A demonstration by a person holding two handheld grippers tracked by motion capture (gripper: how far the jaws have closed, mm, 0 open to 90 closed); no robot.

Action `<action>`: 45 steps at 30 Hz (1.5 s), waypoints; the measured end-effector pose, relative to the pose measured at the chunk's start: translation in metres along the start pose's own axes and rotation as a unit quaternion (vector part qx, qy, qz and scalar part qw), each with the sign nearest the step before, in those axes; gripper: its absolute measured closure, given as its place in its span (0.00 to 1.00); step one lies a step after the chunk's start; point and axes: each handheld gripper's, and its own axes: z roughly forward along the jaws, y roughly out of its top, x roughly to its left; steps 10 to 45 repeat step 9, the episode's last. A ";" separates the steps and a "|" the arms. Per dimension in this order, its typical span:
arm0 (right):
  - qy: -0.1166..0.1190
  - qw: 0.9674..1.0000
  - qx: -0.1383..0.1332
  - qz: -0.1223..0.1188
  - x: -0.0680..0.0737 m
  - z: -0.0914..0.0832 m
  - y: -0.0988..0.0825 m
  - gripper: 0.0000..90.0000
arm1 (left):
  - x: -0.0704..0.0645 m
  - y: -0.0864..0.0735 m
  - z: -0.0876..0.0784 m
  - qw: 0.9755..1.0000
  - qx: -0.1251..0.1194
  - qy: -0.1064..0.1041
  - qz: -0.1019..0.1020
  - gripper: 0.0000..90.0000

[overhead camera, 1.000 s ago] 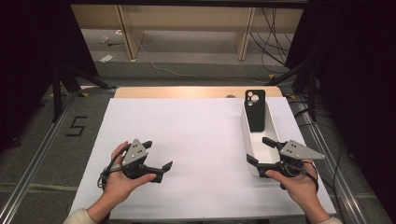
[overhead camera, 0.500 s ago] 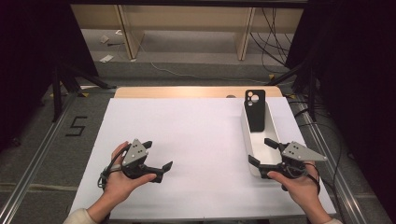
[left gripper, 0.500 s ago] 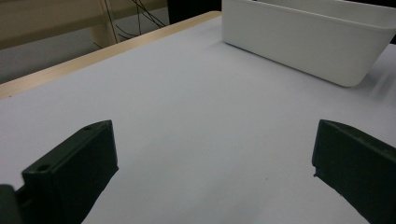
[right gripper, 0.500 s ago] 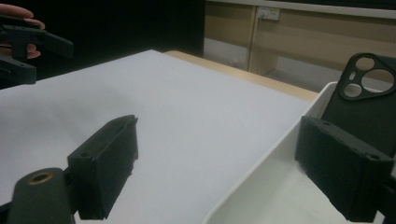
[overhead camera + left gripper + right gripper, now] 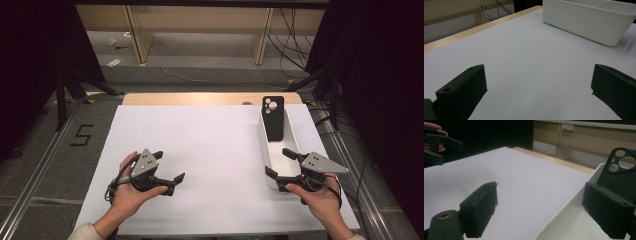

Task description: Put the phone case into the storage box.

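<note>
In the high view the right tongs (image 5: 279, 163) stand open across the near wall of the white bin (image 5: 278, 150) by the tabletop's right edge, where the black phone case (image 5: 273, 118) leans upright at the far end. The left tongs (image 5: 537, 92), in their own view, gape empty over bare tabletop (image 5: 529, 57). In the right gripper view one jaw hangs inside the bin, so I'd reach deeper and square up on the case before closing.

Overhead light falls evenly on my white paper-covered table (image 5: 200, 150); surroundings drop to near black at both sides. Shadows under my tongs are faint and soft. No glare. Both gripper views are soft and grainy; my near black jaws blur, and the white rectangular plastic bin (image 5: 589, 22) reads slightly hazy.
</note>
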 end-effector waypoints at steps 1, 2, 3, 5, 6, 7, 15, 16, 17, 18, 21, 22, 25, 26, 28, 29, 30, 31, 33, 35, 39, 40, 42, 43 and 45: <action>0.000 1.000 0.000 0.000 0.000 0.000 0.000 0.16 | 0.000 0.000 0.000 1.000 0.000 0.000 0.000 0.00; 0.001 1.000 0.000 0.000 0.000 0.000 0.000 0.15 | 0.000 0.000 0.000 1.000 0.001 -0.001 0.000 0.00; 0.001 1.000 -0.001 0.001 0.000 0.000 0.000 0.15 | 0.000 0.000 0.001 1.000 0.001 -0.001 0.000 0.00; 0.003 1.000 -0.001 0.001 0.000 0.001 0.000 0.15 | 0.000 0.000 0.001 1.000 0.001 -0.001 0.000 0.00; 0.003 1.000 -0.001 0.001 0.000 0.001 0.000 0.15 | 0.000 0.000 0.001 1.000 0.001 -0.001 -0.002 0.00; 0.003 1.000 -0.001 0.001 0.000 0.001 0.000 0.15 | 0.000 0.000 0.001 1.000 0.001 -0.001 -0.001 0.00; 0.003 1.000 -0.001 0.001 0.001 0.001 0.000 0.15 | 0.000 0.000 0.001 1.000 0.001 -0.001 -0.002 0.00; 0.003 1.000 -0.001 0.001 0.001 0.001 0.000 0.15 | 0.000 0.000 0.001 1.000 0.001 -0.001 -0.002 0.00; 0.003 1.000 -0.001 0.001 0.001 0.001 0.000 0.15 | 0.000 0.000 0.001 1.000 0.001 -0.001 -0.002 0.00; 0.003 1.000 -0.001 0.001 0.001 0.001 0.000 0.15 | 0.000 0.000 0.001 1.000 0.001 -0.001 -0.002 0.00; 0.003 1.000 -0.001 0.001 0.001 0.001 0.000 0.15 | 0.000 0.000 0.001 1.000 0.001 -0.001 -0.002 0.00; 0.003 1.000 -0.001 0.001 0.001 0.001 0.000 0.15 | 0.000 0.000 0.001 1.000 0.001 -0.001 -0.002 0.00; 0.003 1.000 -0.001 0.001 0.001 0.001 0.000 0.15 | 0.000 0.000 0.001 1.000 0.001 -0.001 -0.002 0.00; 0.003 1.000 -0.001 0.001 0.001 0.001 0.000 0.15 | 0.000 0.000 0.001 1.000 0.001 -0.001 -0.002 0.00; 0.003 1.000 -0.001 0.001 0.001 0.001 0.000 0.15 | 0.000 0.000 0.001 1.000 0.001 -0.001 -0.002 0.00; 0.003 1.000 -0.001 0.001 0.001 0.001 0.000 0.15 | 0.000 0.000 0.001 1.000 0.001 -0.001 -0.002 0.00; 0.003 1.000 -0.001 0.001 0.001 0.001 0.000 0.15 | 0.000 0.000 0.001 1.000 0.001 -0.001 -0.002 0.00; 0.003 1.000 -0.001 0.001 0.001 0.001 0.000 0.15 | 0.000 0.000 0.001 1.000 0.001 -0.001 -0.002 0.00; 0.003 1.000 -0.001 0.001 0.001 0.001 0.000 0.15 | 0.000 0.000 0.001 1.000 0.001 -0.001 -0.002 0.00; 0.003 1.000 -0.001 0.001 0.001 0.001 0.000 0.15 | 0.000 0.000 0.001 1.000 0.001 -0.001 -0.002 0.00; 0.003 1.000 -0.001 0.001 0.001 0.001 0.000 0.15 | 0.000 0.000 0.001 1.000 0.001 -0.001 -0.002 0.00; 0.003 1.000 -0.001 0.001 0.001 0.001 0.000 0.15 | 0.000 0.000 0.001 1.000 0.001 -0.001 -0.002 0.00; 0.003 1.000 -0.001 0.001 0.001 0.001 0.000 0.15 | 0.000 0.000 0.001 1.000 0.001 -0.001 -0.002 0.00; 0.003 1.000 -0.001 0.001 0.001 0.001 0.000 0.15 | 0.000 0.000 0.001 1.000 0.001 -0.001 -0.002 0.00; 0.003 1.000 -0.001 0.001 0.001 0.001 0.000 0.15 | 0.000 0.000 0.001 1.000 0.001 -0.001 -0.002 0.00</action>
